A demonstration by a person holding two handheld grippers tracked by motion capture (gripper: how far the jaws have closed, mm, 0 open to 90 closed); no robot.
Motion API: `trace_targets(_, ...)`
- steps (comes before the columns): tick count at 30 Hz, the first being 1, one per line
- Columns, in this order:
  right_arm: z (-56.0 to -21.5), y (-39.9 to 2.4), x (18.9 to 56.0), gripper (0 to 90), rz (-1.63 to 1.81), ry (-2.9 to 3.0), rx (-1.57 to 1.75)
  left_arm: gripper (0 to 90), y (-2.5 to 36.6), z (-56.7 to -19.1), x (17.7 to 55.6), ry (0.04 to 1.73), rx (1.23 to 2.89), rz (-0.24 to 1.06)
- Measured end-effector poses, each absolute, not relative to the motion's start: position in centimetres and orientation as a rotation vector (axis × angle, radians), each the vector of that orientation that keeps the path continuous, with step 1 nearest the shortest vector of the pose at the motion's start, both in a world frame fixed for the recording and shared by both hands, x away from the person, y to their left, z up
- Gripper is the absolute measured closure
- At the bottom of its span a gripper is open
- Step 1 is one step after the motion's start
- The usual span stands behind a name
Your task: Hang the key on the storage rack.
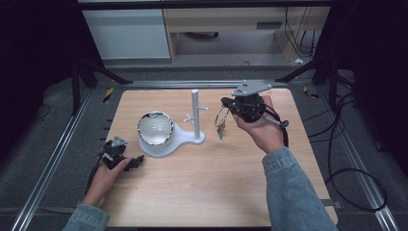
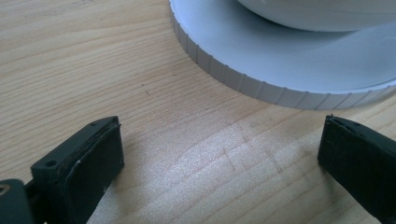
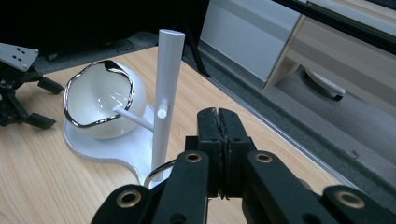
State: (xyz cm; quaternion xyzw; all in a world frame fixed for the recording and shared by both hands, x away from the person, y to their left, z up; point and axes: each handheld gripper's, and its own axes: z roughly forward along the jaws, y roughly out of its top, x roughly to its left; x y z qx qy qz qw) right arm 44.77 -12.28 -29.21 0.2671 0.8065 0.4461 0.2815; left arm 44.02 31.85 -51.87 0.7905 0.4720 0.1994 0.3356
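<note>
Below right jaws, key ring [image 1: 221,117] dangling.

Left gripper [image 1: 137,161] lay low at 8 o'clock on worktop [image 1: 202,192], jaws spread wide, pointing toward 3 o'clock. Left hand [image 1: 108,174] gripped it from behind, forearm entering at 7 o'clock. Right gripper [image 1: 224,102] raised at 2 o'clock, jaws pressed together, pointing toward 9 o'clock. Right hand [image 1: 262,127] cradled it from below, denim sleeve [image 1: 293,192] entering at 5 o'clock.
</note>
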Motion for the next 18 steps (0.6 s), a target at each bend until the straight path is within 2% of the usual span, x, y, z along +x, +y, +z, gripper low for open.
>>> trace_targets(18, -28.8, -10.7, 45.0, 89.3, 1.207, 2.173, 0.687, 0.0, 31.8, -51.9, 44.0, 1.231, 2.062, 0.520)
